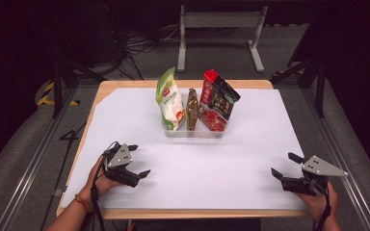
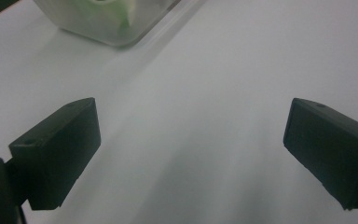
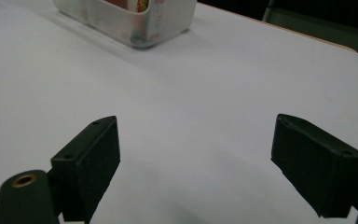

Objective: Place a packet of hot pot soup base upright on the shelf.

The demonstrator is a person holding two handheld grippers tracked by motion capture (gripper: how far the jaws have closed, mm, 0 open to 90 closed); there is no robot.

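A clear plastic box (image 1: 192, 131) sits on a big white sheet (image 1: 197, 163) that covers most of a wooden table (image 1: 125, 84). The box is past the middle of the sheet, on the far side from the person. Three snack bags stand up inside the box. The green and white bag (image 1: 170, 98) is at the left end of the box. The thin brown bag (image 1: 191, 109) is in the middle. The red and black bag (image 1: 218, 100) is at the right end and leans to the right.

The left gripper (image 1: 138, 160) is near the front left of the sheet, well apart from the box. Its two black jaws are spread wide and hold nothing. In the left gripper view, a corner of the box (image 2: 107, 21) shows far up ahead of the jaws.

The right gripper (image 1: 286, 165) is near the front right of the sheet, also well apart from the box. Its jaws are spread wide too, with nothing between them. In the right gripper view, the box (image 3: 130, 21) is far ahead.

Beyond the box, past the table's far edge, the room is dark. The floor is grey. A pale metal stand (image 1: 219, 33) stands back there, with black cables (image 1: 144, 45) on the floor to its left. Yellow and black tape (image 1: 46, 94) marks the floor far left of the box.
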